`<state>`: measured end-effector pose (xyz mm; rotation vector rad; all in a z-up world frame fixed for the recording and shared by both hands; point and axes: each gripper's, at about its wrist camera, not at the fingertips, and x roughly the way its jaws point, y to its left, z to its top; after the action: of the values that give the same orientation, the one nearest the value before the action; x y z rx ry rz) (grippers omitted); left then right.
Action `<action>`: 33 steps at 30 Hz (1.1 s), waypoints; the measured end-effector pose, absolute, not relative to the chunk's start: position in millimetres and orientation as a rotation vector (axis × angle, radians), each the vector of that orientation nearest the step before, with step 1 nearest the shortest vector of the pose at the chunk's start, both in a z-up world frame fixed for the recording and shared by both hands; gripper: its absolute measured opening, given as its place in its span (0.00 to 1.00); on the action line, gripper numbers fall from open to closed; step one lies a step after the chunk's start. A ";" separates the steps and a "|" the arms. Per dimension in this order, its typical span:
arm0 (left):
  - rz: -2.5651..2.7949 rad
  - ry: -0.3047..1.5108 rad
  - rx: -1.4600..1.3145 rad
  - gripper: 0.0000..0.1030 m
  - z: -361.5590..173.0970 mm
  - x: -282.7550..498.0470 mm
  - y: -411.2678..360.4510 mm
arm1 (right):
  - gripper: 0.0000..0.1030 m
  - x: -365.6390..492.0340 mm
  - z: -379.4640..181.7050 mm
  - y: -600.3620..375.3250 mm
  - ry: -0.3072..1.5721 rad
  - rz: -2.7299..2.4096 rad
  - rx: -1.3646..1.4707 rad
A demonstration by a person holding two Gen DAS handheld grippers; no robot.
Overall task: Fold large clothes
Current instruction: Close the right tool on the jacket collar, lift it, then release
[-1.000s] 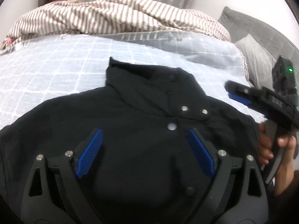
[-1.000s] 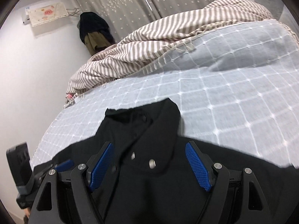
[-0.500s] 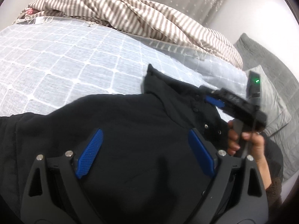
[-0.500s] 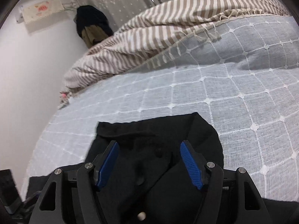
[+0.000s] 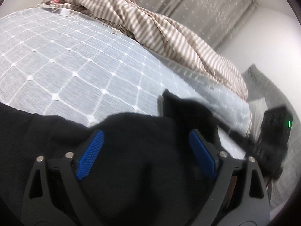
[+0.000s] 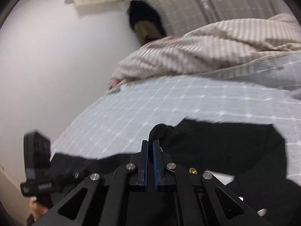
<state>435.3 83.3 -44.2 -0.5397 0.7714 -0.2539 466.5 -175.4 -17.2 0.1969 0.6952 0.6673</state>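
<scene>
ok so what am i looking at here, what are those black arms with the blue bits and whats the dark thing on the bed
There is no robot here: a person holds a hand-held two-finger tool in each hand, each carrying a camera that looks along its fingers. One picture is taken from the left tool, whose blue pads stand wide apart above a black jacket. The other is from the right tool, shut on the jacket's collar edge. The jacket lies on a pale blue checked bedspread, with a striped blanket heaped behind it.
</scene>
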 end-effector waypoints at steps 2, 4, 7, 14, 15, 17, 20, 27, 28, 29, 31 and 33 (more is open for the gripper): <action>-0.252 0.756 -0.566 0.89 -45.7 435.3 88.8 | 0.08 461.2 -37.3 -148.3 0.804 0.729 0.153; -0.250 0.744 -0.570 0.89 -48.2 437.1 88.5 | 0.08 457.5 -68.5 -123.2 0.942 0.735 0.063; -0.246 0.740 -0.533 0.89 -51.3 438.7 79.7 | 0.09 449.5 -88.6 -114.0 1.027 0.773 0.037; -0.355 0.718 -0.479 0.57 -55.8 441.3 41.7 | 0.15 444.2 -44.7 -217.3 0.829 0.540 0.190; -0.386 0.711 -0.456 0.54 -55.7 442.5 33.1 | 0.15 445.6 -45.0 -232.2 0.815 0.470 0.193; -0.430 0.711 -0.410 0.51 -56.8 445.2 19.4 | 0.15 449.8 -54.6 -258.8 0.810 0.338 0.178; -0.387 0.856 -0.275 0.46 -77.2 459.9 -4.5 | 0.13 454.6 -81.3 -281.6 0.844 0.232 0.177; -0.312 0.941 -0.291 0.33 -79.8 459.8 6.9 | 0.15 437.2 -66.8 -309.8 0.811 0.144 0.203; -0.292 0.939 -0.276 0.42 -73.0 455.2 6.6 | 0.15 428.1 -64.2 -312.0 0.826 0.139 0.205; -0.284 0.932 -0.272 0.59 -68.4 449.6 5.6 | 0.15 417.7 -61.5 -313.9 0.840 0.139 0.212; -0.272 0.919 -0.295 0.79 -53.8 438.2 8.7 | 0.16 392.5 -53.0 -320.8 0.858 0.146 0.220; -0.245 0.936 -0.304 0.80 -45.3 427.8 7.0 | 0.20 364.1 -41.7 -328.3 0.869 0.128 0.213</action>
<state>427.8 7.0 -45.3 -0.3038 0.9360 -0.2451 364.1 -328.3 -41.7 0.2130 0.8695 0.1283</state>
